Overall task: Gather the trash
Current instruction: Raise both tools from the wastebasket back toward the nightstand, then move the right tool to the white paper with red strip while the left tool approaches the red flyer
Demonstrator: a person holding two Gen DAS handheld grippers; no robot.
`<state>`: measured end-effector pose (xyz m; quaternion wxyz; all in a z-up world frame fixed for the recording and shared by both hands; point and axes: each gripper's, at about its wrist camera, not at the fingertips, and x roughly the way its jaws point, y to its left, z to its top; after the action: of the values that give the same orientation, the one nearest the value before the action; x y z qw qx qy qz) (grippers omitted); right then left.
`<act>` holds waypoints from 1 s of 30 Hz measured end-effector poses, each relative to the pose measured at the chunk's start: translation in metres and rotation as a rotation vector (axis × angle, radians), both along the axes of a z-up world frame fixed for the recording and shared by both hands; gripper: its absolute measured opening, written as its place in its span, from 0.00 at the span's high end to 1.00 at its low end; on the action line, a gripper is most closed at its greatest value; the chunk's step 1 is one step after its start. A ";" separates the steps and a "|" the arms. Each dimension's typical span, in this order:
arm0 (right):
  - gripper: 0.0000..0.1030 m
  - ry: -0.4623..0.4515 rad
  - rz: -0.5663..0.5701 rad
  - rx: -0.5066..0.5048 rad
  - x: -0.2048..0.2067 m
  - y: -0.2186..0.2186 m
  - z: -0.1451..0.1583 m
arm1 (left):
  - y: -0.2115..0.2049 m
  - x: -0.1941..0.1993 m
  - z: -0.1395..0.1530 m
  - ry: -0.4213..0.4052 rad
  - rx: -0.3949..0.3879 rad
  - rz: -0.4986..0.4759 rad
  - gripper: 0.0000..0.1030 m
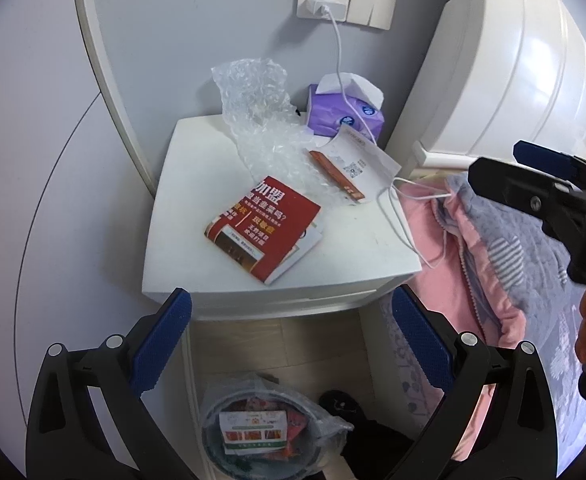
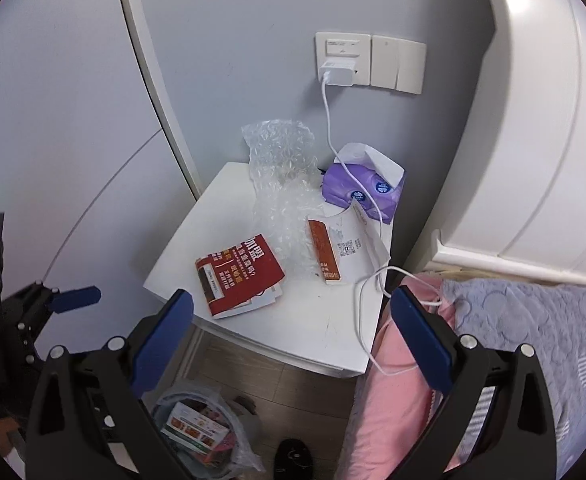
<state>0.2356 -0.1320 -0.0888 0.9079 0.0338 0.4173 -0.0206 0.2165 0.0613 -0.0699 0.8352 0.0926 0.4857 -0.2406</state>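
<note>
Two grippers are hovering before a white nightstand (image 1: 197, 216), both with fingers spread wide and holding nothing: the left gripper (image 1: 289, 344) and the right gripper (image 2: 293, 340). On the floor below, a lined trash bin (image 1: 217, 436) is holding a printed carton (image 1: 253, 428) and red wrappers. On the nightstand, a red leaflet (image 1: 265, 228) is lying beside crumpled bubble wrap (image 1: 261, 120), then an orange-edged slip (image 1: 337, 178), then a purple tissue pack (image 1: 343, 114) with a white tissue sticking out.
</note>
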 end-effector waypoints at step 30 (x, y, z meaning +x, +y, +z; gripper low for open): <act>0.07 0.192 -0.023 -0.041 0.125 -0.037 -0.107 | -0.054 0.106 -0.088 0.052 0.038 -0.083 0.06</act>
<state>0.3610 -0.1687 -0.1954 0.8640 0.0181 0.5013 -0.0426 0.3225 0.0069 -0.1579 0.8097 0.1224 0.5075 -0.2681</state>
